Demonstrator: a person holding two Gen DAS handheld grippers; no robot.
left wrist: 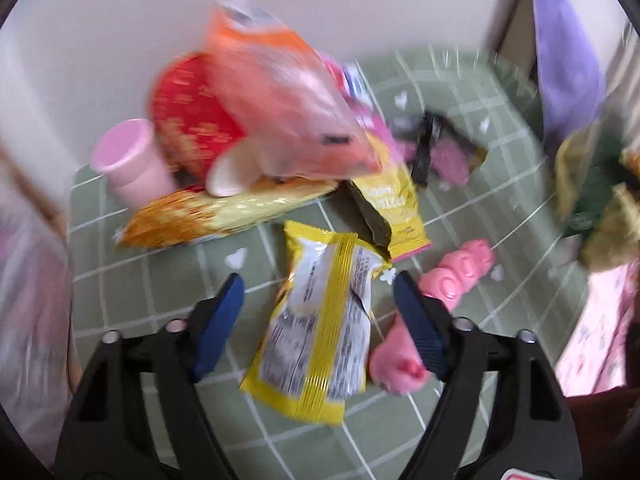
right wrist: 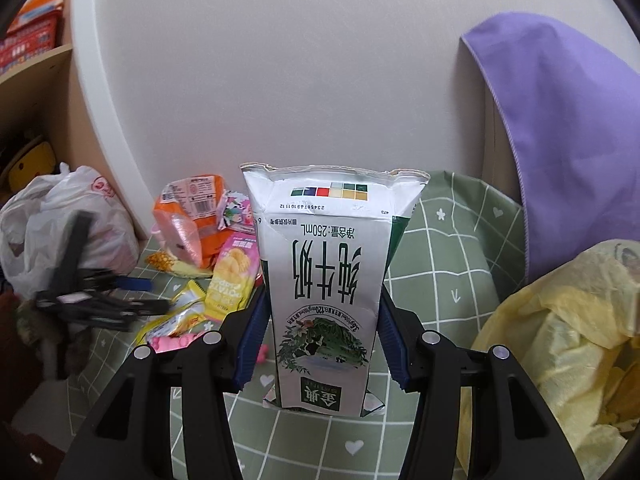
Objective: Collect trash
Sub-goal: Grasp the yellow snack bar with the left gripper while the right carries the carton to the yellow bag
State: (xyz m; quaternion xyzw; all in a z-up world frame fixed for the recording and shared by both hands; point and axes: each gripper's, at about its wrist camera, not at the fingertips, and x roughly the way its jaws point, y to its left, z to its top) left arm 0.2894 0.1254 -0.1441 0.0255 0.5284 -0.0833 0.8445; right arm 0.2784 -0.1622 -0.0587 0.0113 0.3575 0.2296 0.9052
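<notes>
My left gripper (left wrist: 318, 292) is open just above a yellow and white snack wrapper (left wrist: 320, 320) lying on the green checked cloth (left wrist: 460, 92); its jaws stand on either side of the wrapper's top. The view is blurred. My right gripper (right wrist: 320, 312) is shut on a white and green milk carton (right wrist: 324, 280), held upside down above the cloth (right wrist: 440, 264). A yellow trash bag (right wrist: 560, 340) lies open to the right of the carton. The left gripper also shows in the right wrist view (right wrist: 132, 284), blurred, at the left.
More trash lies beyond the wrapper: an orange bag (left wrist: 280, 92), a red packet (left wrist: 188, 116), a pink cup (left wrist: 128, 160), a yellow chips bag (left wrist: 396, 208), pink toy pieces (left wrist: 464, 272). A purple cloth (right wrist: 560, 120) hangs at the right. A white plastic bag (right wrist: 60, 220) sits far left.
</notes>
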